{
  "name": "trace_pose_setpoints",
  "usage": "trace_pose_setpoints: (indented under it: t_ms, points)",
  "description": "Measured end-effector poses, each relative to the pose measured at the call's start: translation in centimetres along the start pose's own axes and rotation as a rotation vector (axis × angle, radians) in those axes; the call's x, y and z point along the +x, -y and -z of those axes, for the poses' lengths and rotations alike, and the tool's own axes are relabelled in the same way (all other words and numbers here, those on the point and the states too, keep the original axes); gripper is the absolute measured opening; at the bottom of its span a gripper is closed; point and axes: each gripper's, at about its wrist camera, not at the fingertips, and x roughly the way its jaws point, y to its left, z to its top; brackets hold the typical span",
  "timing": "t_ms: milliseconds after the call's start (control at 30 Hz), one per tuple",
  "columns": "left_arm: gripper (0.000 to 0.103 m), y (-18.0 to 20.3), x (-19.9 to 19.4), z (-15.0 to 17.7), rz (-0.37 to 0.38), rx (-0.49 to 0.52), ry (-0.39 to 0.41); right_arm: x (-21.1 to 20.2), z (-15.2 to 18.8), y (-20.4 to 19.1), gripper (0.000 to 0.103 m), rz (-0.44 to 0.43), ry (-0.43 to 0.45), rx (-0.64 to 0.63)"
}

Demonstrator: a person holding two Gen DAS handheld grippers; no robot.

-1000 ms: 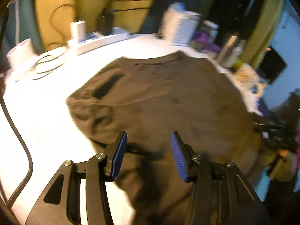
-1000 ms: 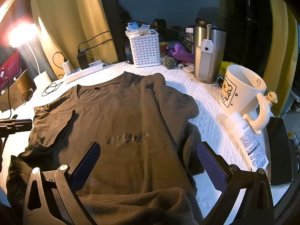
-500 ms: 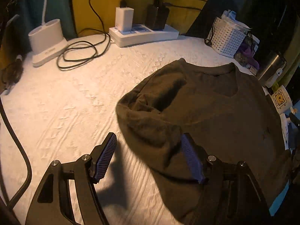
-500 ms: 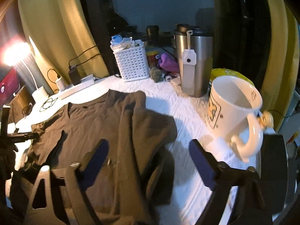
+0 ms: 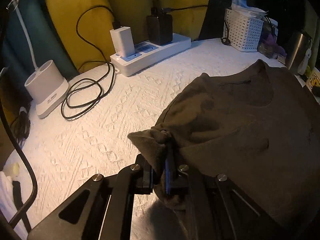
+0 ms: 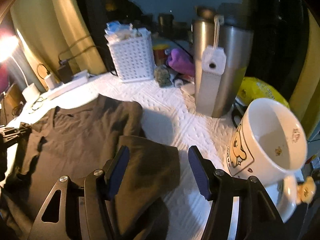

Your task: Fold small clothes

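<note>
Folding barely begun: left claw clamped T-shirt sleeve; right claw, closing, straddled opposite sleeve ungripped.

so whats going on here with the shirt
A person is folding a dark brown t-shirt spread on a white textured table cover, with tongs in each hand. The left tongs are shut on a bunched bit of the shirt's edge. The right tongs are closing, with the shirt's other sleeve lying between the pads, not yet pinched. A white mug stands close beside them on the right.
</note>
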Motion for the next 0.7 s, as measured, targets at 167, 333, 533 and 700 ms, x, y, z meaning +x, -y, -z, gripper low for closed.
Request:
trace_pose_setpoints:
  t_ms: [167, 333, 533, 700]
  points:
    - [0.009, -1.1, -1.7, 0.4, 0.058, -0.095, 0.033, 2.0, 1.0, 0.3, 0.055, 0.007, -0.043, 0.005]
    - [0.014, -1.0, -3.5, 0.3, 0.064, -0.126, 0.062, 2.1, 1.2, 0.3, 0.014, -0.065, -0.027, 0.038]
    - [0.014, -0.4, -4.8, 0.2, 0.059, -0.134, 0.071, 0.1, 1.0, 0.4, 0.006, 0.007, 0.029, 0.042]
    - [0.022, -0.3, -5.6, 0.6, 0.052, -0.137, 0.076, -2.3, 0.2, 1.1, 0.005, 0.078, 0.086, 0.053]
